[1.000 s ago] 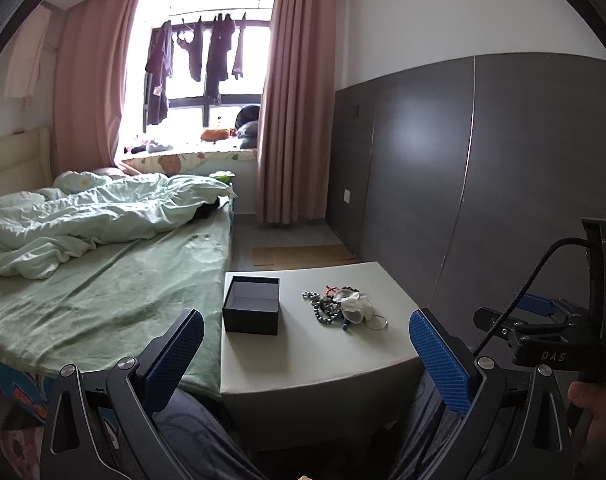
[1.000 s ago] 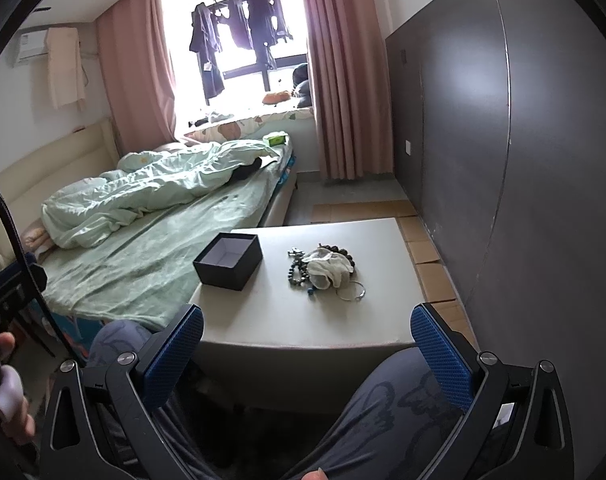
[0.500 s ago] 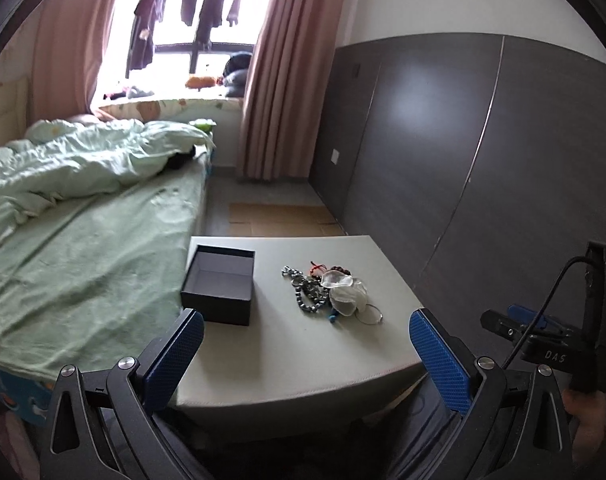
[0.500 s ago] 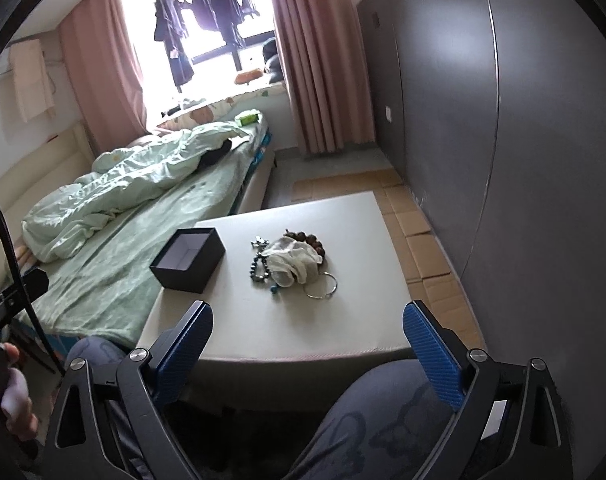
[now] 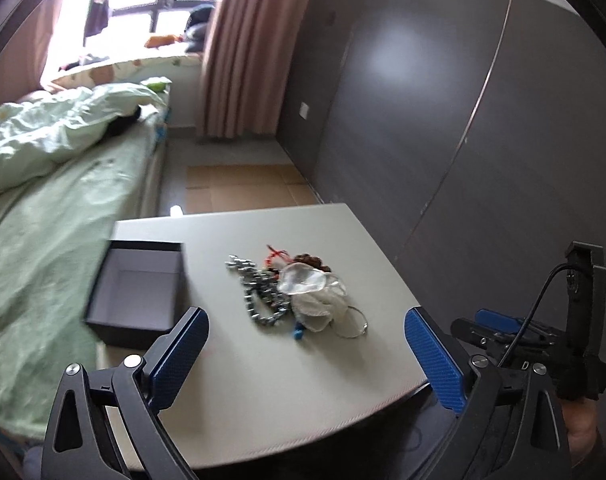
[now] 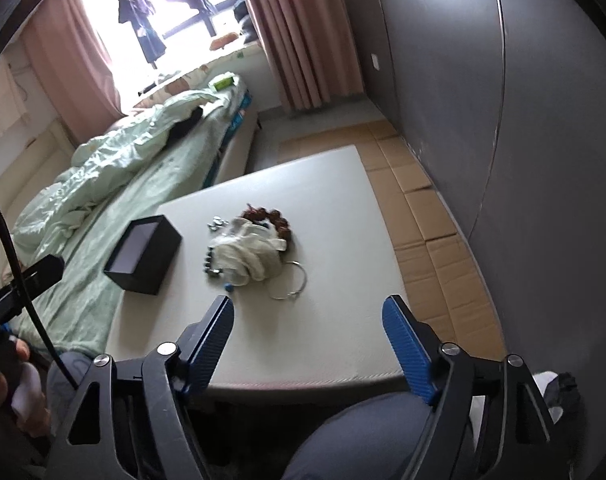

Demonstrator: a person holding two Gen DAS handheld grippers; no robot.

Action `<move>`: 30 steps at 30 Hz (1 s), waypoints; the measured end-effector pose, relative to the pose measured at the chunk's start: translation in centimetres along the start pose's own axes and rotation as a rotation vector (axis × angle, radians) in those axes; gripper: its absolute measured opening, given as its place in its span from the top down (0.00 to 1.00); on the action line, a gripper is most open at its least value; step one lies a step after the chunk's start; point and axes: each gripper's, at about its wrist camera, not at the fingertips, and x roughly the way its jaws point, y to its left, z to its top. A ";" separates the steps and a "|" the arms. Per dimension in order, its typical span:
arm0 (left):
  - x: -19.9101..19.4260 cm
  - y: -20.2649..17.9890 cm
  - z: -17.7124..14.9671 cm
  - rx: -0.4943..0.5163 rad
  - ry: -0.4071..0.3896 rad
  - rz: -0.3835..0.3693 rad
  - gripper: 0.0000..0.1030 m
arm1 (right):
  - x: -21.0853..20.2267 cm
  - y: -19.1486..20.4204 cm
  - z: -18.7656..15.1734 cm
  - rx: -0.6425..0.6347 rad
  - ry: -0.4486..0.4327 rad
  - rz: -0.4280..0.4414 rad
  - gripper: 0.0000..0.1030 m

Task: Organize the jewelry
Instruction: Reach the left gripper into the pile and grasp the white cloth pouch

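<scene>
An open black box (image 5: 137, 294) (image 6: 143, 255) with a pale inside sits at the left of the grey table (image 5: 263, 380) (image 6: 335, 240). To its right lies a heap of jewelry: a white cloth pouch (image 5: 313, 290) (image 6: 251, 256), a silver bead chain (image 5: 259, 288), brown beads (image 6: 273, 218) and a thin silver bangle (image 5: 349, 322) (image 6: 291, 284). My left gripper (image 5: 305, 346) hangs open above the table's near part, short of the heap. My right gripper (image 6: 308, 332) hovers just short of the bangle, its jaws closing with nothing between them.
A bed with green bedding (image 5: 51, 184) (image 6: 115, 168) runs along the table's left side. Dark wall panels (image 5: 443, 120) stand to the right, with cardboard (image 6: 423, 200) on the floor between. The person's knees (image 6: 363, 440) sit under the table's near edge.
Both grippers have come forward and dipped toward the table, so the box and heap loom larger. The right gripper's jaws have narrowed.
</scene>
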 end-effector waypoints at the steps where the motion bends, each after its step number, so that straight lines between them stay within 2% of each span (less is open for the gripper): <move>1: 0.9 -0.2 0.3 0.004 0.013 -0.005 0.04 | 0.6 -0.4 0.2 0.006 0.012 -0.003 0.26; 11: 10.5 -1.2 1.4 0.033 0.137 -0.021 0.05 | 5.1 -2.9 2.2 0.003 0.110 0.010 0.26; 13: 12.2 -1.2 1.3 0.033 0.172 -0.010 0.12 | 6.0 -3.2 2.8 -0.010 0.129 0.014 0.26; 15: 13.6 -1.0 1.2 0.025 0.200 -0.002 0.13 | 7.0 -3.5 3.3 -0.034 0.147 0.014 0.26; 17: 14.8 -0.9 0.9 0.022 0.226 0.014 0.21 | 7.8 -3.5 3.6 -0.054 0.162 0.009 0.26; 19: 15.8 -0.7 0.6 0.013 0.255 0.014 0.43 | 8.6 -3.3 3.8 -0.078 0.182 0.010 0.26; 20: 16.1 -0.5 0.4 0.009 0.271 0.015 0.49 | 8.9 -3.2 3.9 -0.085 0.186 0.010 0.26; 22: 16.5 -0.1 0.2 0.005 0.285 0.047 0.77 | 9.5 -3.1 4.0 -0.098 0.194 0.016 0.26; 23: 16.5 0.2 0.2 -0.008 0.282 0.040 0.80 | 9.7 -3.1 4.0 -0.100 0.198 0.018 0.26; 25: 15.9 0.7 0.4 -0.030 0.259 0.011 0.99 | 10.2 -3.0 4.0 -0.101 0.212 0.019 0.26; 30: 14.2 1.0 1.5 -0.030 0.210 -0.006 0.99 | 11.0 -2.2 4.1 -0.140 0.238 0.021 0.26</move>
